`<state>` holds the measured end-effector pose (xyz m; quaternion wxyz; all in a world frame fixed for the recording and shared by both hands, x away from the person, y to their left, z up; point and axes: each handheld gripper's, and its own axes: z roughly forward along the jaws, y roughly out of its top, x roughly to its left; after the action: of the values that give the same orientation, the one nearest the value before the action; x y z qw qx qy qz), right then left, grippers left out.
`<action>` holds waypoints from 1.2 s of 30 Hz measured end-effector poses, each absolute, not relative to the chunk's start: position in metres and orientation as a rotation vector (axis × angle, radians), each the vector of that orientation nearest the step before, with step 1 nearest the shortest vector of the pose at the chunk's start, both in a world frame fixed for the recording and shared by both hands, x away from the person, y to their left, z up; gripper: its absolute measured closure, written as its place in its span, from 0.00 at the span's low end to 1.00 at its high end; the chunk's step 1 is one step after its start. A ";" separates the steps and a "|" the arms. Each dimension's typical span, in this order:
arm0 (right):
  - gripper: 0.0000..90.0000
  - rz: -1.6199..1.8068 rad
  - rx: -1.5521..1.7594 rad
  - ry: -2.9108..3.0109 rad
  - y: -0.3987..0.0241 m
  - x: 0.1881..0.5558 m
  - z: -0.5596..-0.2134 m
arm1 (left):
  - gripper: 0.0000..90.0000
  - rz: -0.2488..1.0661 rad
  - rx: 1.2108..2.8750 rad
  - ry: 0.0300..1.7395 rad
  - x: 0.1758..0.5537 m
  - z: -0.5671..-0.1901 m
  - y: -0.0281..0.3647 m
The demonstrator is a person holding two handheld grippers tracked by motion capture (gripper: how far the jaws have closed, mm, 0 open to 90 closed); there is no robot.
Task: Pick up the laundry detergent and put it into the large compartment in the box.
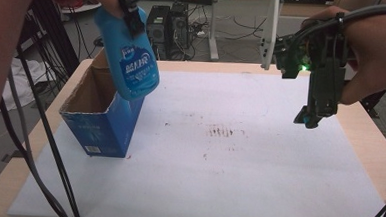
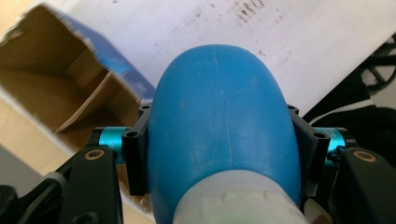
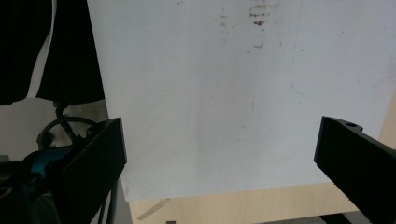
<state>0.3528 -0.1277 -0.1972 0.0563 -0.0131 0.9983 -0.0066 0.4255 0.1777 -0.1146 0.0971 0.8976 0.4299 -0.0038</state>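
Gripping a blue plastic bottle [image 1: 129, 60], the left tool [image 2: 219, 154] hangs above the open blue cardboard box [image 1: 100, 121], not yet lowered; right tool [image 1: 313, 112] spread empty.

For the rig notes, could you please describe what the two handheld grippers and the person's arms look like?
Both grippers are black. The left gripper has teal metal cylinders beside its jaws and black cables trailing down. The right gripper has teal tips, a glowing green light and a black cable bundle over the hand. No sleeves show on the forearms.
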 end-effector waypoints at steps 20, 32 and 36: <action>0.01 -0.022 -0.031 3.035 -0.130 0.356 -0.200 | 0.42 0.053 2.614 1.631 0.439 -0.118 0.243; 0.01 -0.024 -0.021 3.036 -0.133 0.355 -0.202 | 0.42 -0.042 2.578 1.703 0.447 -0.171 0.256; 0.01 -0.018 -0.013 3.040 -0.134 0.355 -0.203 | 0.42 -0.069 2.583 1.714 0.449 -0.192 0.257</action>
<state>0.3545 -0.1339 -0.2028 0.0507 -0.0044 0.9987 -0.0058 0.4494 0.2566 -0.1916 0.0204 0.8329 0.5526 -0.0223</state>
